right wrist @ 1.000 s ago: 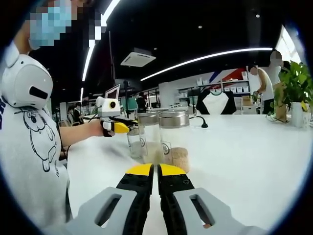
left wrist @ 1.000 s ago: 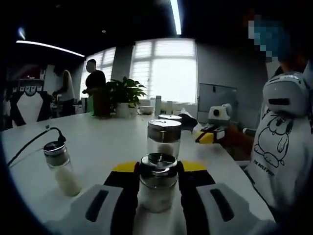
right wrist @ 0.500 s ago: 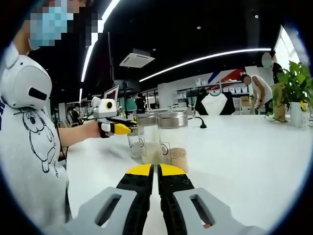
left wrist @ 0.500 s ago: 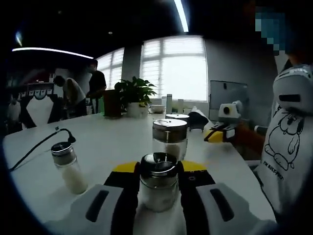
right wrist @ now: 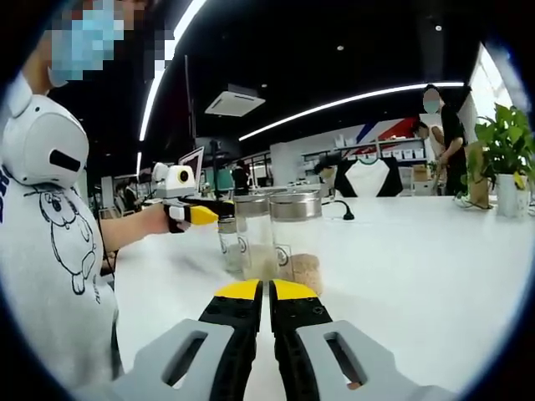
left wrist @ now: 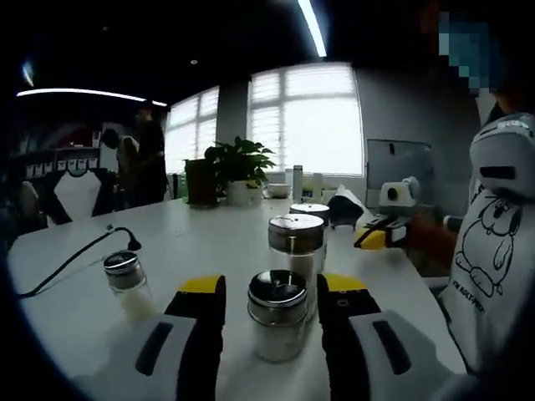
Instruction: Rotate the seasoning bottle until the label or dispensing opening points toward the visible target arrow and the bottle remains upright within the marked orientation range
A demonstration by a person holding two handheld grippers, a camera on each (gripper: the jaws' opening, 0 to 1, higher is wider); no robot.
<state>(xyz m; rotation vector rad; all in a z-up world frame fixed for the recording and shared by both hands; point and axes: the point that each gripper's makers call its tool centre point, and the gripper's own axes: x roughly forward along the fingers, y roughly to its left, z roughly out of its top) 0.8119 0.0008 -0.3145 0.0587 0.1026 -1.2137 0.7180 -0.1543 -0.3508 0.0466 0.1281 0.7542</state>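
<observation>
Seasoning bottle (left wrist: 277, 324) stands upright on the white table (left wrist: 192, 251), metal cap up, white powder in the bottom; a taller jar (left wrist: 296, 251) sits just behind it, a small shaker (left wrist: 128, 284) off to its left. Left tool (left wrist: 272, 294) is spread, jaws either side of the bottle with gaps, not touching. Right tool (right wrist: 267, 290) has jaws together, empty, pointing at two glass jars (right wrist: 294, 238), one holding brown granules.

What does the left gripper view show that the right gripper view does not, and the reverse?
Left gripper view: a seasoning bottle between the open jaws of the left gripper, a smaller bottle, a black cable. Right gripper view: the right gripper shut, a ceiling air unit. Both: the white table, two tall jars, a potted plant.
</observation>
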